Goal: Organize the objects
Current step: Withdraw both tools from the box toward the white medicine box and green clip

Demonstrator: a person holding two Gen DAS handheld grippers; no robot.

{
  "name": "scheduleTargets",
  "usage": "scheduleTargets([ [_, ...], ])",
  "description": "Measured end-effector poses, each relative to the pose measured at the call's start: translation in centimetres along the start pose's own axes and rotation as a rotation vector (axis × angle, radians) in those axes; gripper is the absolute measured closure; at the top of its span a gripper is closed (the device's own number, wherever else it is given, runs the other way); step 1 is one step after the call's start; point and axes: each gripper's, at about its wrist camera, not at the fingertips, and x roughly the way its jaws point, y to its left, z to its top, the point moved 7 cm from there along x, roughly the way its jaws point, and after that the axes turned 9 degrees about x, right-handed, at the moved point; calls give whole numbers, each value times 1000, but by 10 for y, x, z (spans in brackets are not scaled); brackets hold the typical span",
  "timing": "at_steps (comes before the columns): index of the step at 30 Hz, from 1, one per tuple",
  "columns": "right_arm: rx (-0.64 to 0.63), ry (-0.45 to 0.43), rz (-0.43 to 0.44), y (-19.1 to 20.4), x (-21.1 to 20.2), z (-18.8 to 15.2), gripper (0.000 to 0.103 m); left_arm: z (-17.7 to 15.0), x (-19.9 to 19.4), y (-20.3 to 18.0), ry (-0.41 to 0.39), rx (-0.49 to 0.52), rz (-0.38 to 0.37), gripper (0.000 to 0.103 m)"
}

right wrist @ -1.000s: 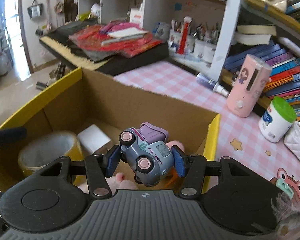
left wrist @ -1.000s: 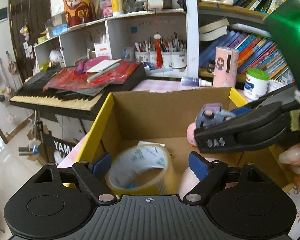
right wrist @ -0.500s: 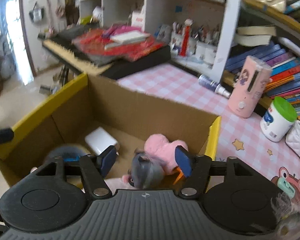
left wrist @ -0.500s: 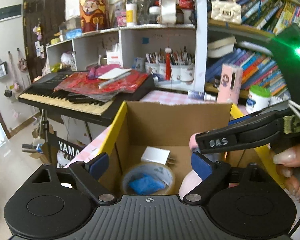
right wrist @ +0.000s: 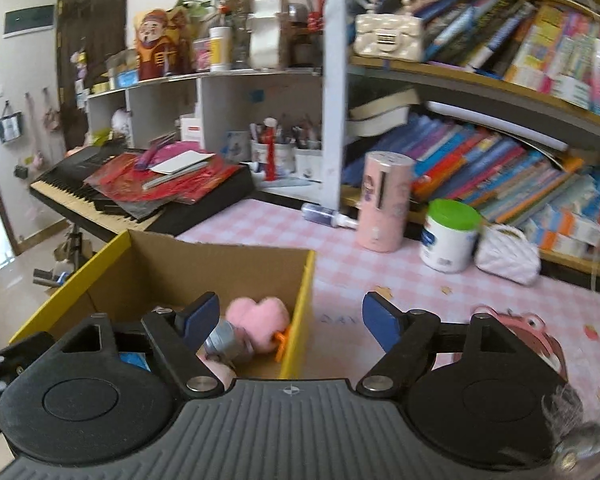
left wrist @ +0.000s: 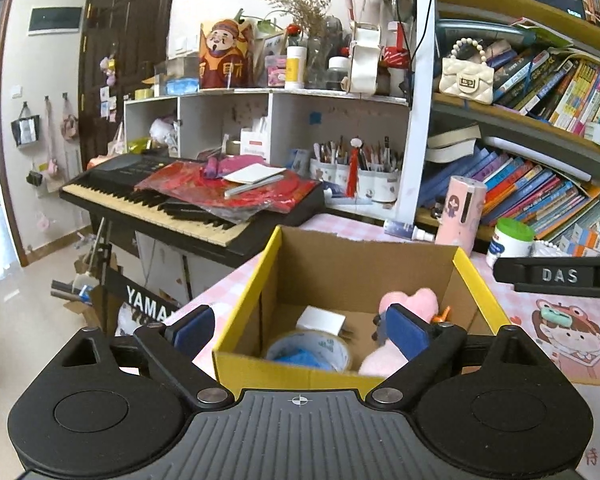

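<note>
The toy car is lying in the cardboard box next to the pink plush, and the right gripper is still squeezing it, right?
Not quite. The right gripper is open and holds nothing. The right wrist view shows its blue pads spread apart, above the box's yellow edge. The rest is right: the grey toy car lies in the cardboard box next to the pink plush.

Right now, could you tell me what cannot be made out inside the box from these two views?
- Toy truck: right wrist view, blurred, partly behind the gripper finger.
- Tape roll: left wrist view, lower part behind the cardboard box front wall.
- Orange item: too small to identify.
</note>
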Motion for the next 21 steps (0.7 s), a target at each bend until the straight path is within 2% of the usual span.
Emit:
scheduleTargets([
  [7,4,22,-36,-3,-39,-35,22,-24,-24,-2,42,6,-6,9],
  [13,-71,116,-56,9,-66,-87,18,-54,-50,2,119,-11,16,9],
  [16,-106,162,-54,16,-77,-112,17,-64,-65,2,132,-4,18,9],
  [21,-148,177,-43,29,-99,-138,15,-76,-88,3,133,16,11,9],
])
